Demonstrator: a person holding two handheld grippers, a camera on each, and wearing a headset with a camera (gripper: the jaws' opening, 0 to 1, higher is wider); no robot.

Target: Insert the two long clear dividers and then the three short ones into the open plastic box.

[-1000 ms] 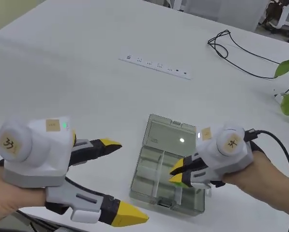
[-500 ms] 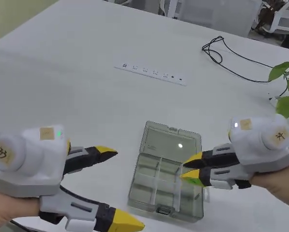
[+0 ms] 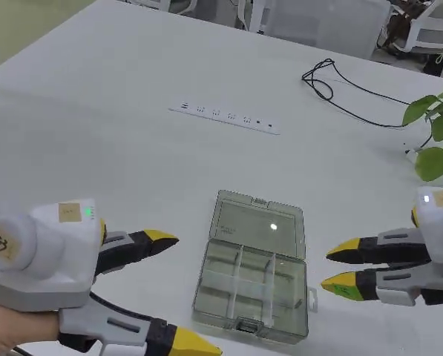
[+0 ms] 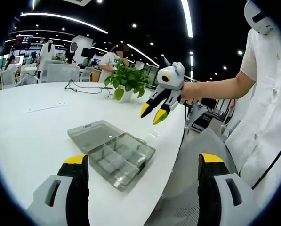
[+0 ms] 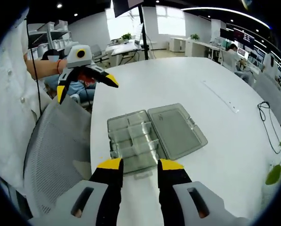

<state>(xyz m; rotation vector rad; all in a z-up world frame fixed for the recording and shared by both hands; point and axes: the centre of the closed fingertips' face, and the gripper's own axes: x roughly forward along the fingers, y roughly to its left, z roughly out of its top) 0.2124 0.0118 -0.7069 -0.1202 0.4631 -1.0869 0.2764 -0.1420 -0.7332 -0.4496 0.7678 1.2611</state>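
- The box (image 3: 203,297) sits open on the white bench (image 3: 95,133) near the front edge. Its lid (image 3: 260,221) lies flat on the far side.
- Clear dividers (image 3: 237,276) stand inside and split the box into compartments. Two long ones run front to back, with short pieces across them; I cannot tell how many short ones.
- A small clear piece (image 3: 312,298) lies on the bench just beside the box's right edge.
- The left tool (image 3: 188,293) hangs to the left of the box, apart from it. Its jaws are spread wide and grasp nothing.
- The right tool (image 3: 329,270) hovers to the right of the box, tips pointing at it. Its jaws have a narrow gap and nothing sits between them.
- A white power strip (image 3: 225,117) lies well beyond the box.
- A black cable (image 3: 340,85) loops farther back on the right.
- A leafy plant (image 3: 432,133) stands at the bench's right edge.
- In the right gripper view a grey mesh chair (image 5: 60,155) stands beside the bench.
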